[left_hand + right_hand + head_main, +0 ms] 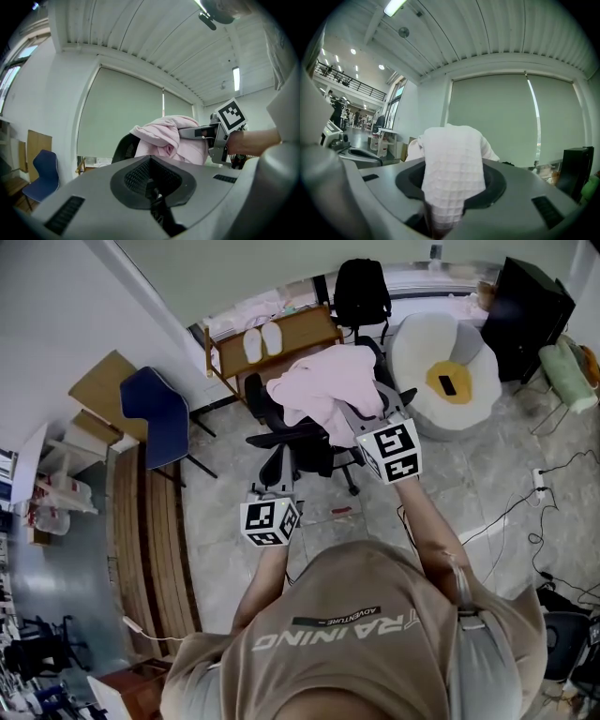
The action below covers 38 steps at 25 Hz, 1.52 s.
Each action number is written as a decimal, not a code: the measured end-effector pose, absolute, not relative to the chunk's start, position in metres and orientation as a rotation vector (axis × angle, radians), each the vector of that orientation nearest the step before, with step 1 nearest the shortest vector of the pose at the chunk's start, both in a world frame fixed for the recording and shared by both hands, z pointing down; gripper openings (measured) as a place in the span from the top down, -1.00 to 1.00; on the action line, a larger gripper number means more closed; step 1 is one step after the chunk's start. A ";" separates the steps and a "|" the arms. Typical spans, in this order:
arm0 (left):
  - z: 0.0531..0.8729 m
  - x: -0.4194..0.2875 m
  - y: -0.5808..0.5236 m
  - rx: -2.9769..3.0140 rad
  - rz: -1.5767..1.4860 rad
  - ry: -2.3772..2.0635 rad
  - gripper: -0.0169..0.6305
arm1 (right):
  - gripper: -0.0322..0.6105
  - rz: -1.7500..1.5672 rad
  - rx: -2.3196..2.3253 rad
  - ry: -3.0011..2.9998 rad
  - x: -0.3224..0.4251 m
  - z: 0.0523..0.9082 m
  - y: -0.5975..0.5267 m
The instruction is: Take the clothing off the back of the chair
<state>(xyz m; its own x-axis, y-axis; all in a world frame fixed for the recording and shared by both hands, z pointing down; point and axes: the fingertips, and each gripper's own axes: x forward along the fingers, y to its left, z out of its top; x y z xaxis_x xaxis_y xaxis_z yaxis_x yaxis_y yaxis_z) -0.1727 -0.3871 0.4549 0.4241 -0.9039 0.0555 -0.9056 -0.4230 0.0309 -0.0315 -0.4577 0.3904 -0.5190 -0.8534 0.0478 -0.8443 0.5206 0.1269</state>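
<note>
Clothing (452, 173) pinched, right gripper (356, 412) fingers (525, 187) partly closed

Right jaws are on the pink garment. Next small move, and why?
Probably raise the right gripper up and back toward the person, peeling the pink garment off the office chair. Its jaws pinch a fold of the cloth, but the rest lies draped over that chair. The left gripper is low and empty, jaws together.

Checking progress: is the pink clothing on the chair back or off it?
On it: the pink clothing drapes over the chair back; the right gripper pinches a fold.
</note>
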 end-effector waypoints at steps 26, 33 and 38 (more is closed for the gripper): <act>0.478 -0.142 -0.312 2.515 0.130 -1.710 0.92 | 0.38 -0.151 1.264 -2.888 -0.016 0.383 -0.380; 0.472 -0.157 -0.284 2.543 0.094 -1.714 0.92 | 0.38 -0.157 1.312 -2.891 -0.019 0.378 -0.341; 0.466 -0.188 -0.246 2.571 0.091 -1.685 0.92 | 0.38 -0.176 1.408 -2.856 -0.028 0.367 -0.296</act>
